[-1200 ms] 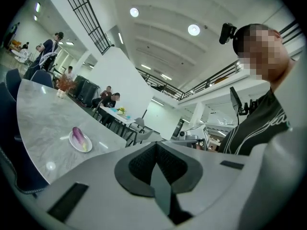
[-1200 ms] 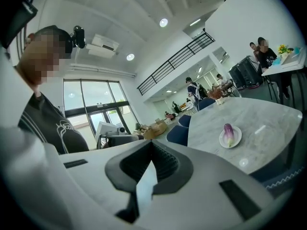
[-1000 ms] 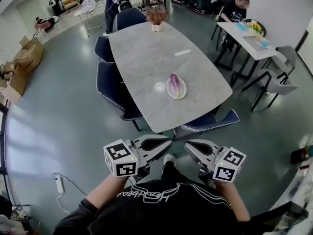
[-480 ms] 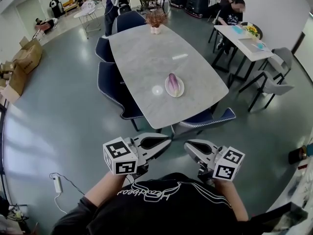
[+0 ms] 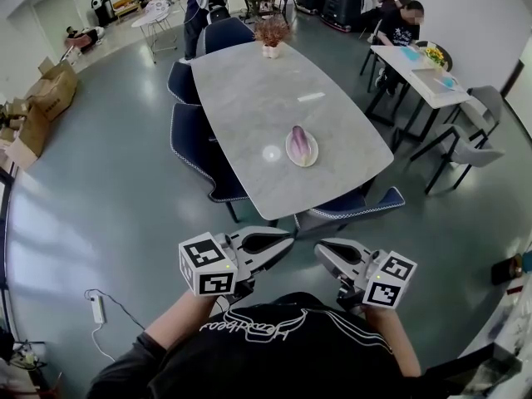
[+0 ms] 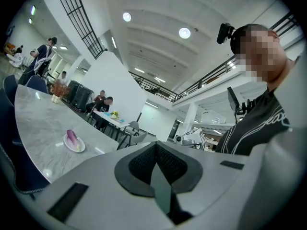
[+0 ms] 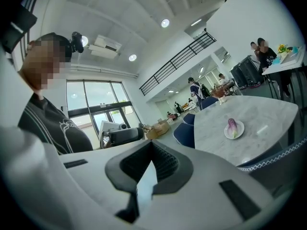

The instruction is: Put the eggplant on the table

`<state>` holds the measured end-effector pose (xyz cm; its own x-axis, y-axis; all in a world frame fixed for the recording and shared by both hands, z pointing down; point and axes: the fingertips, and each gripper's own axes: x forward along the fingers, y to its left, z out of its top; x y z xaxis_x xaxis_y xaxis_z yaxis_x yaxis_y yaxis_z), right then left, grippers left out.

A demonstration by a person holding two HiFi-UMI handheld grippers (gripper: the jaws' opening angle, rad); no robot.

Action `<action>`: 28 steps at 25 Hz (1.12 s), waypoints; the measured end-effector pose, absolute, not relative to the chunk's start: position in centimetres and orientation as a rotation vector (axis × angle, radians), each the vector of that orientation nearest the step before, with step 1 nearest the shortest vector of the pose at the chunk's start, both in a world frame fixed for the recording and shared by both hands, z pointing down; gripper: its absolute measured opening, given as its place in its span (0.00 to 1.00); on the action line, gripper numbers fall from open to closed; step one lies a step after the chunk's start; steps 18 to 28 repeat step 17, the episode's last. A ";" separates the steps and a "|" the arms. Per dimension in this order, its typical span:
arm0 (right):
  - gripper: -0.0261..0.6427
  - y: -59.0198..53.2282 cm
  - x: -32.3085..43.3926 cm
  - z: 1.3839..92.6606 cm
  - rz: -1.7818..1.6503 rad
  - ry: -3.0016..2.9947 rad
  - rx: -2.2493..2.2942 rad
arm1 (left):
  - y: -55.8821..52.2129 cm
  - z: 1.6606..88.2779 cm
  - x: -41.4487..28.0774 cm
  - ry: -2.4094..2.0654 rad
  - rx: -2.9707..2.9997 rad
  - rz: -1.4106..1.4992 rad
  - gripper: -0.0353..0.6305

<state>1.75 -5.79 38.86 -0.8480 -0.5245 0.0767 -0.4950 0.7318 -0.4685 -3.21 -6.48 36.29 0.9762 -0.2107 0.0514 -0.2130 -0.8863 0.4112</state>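
A purple-and-white eggplant (image 5: 298,142) lies on a small white plate (image 5: 309,161) near the close end of a grey marble table (image 5: 249,98). It also shows small in the left gripper view as eggplant (image 6: 71,137) on plate (image 6: 76,146), and in the right gripper view as eggplant (image 7: 232,125). My left gripper (image 5: 278,243) and right gripper (image 5: 326,252) are held close to my body, well short of the table. Both are shut with nothing between the jaws, as seen at the left gripper (image 6: 156,166) and right gripper (image 7: 150,164).
Dark blue chairs stand at the table's left side (image 5: 195,152) and near end (image 5: 353,206). A potted plant (image 5: 271,33) and a white strip (image 5: 310,96) sit farther along the table. People sit at a white table (image 5: 424,69) to the right. A power strip (image 5: 98,308) lies on the floor.
The head view has shifted slightly, so the table sits a little differently in frame. Both grippers have stayed shut before my body, and the eggplant has stayed on its plate.
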 end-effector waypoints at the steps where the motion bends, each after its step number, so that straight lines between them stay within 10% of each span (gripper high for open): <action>1: 0.05 -5.7 1.6 38.9 -0.749 2.869 -0.838 | -6.4 36.3 -3.3 -0.305 2.697 0.008 0.06; 28: 0.05 -5.2 0.5 39.0 -0.760 2.869 -0.805 | -5.6 36.3 -3.9 -0.317 2.687 0.002 0.06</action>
